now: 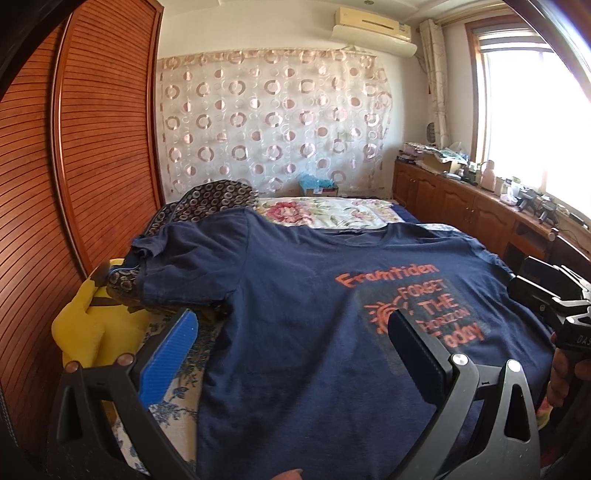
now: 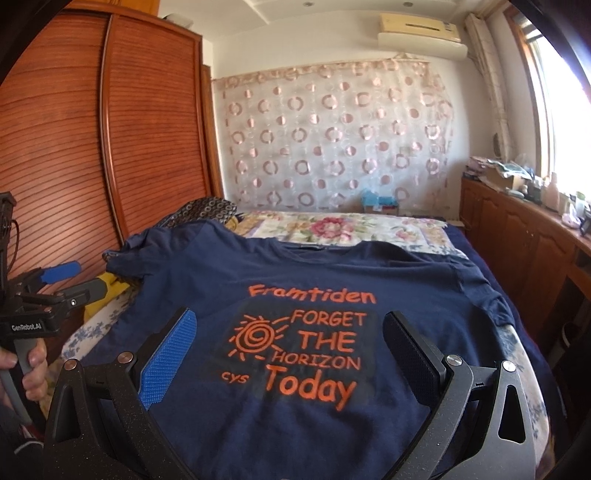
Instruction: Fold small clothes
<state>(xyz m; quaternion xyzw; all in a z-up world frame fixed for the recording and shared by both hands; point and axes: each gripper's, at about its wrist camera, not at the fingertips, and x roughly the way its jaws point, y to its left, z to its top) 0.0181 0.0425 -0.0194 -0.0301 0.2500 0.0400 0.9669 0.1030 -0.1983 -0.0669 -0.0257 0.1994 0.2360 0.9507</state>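
— Why is the navy T-shirt spread flat on the bed, print up?
— Laid out for folding, I'd judge — one shirt, two sleeves out. The left gripper and right gripper both hover above it, fingers spread wide, holding nothing.

A bed with a floral cover is seen along the room. A louvred wooden wardrobe stands at its left side, and a yellow plush toy is wedged between the two. A sheer curtain with pink circles is hung on the far wall, beneath an air conditioner. A cluttered wooden cabinet is set under the bright window.
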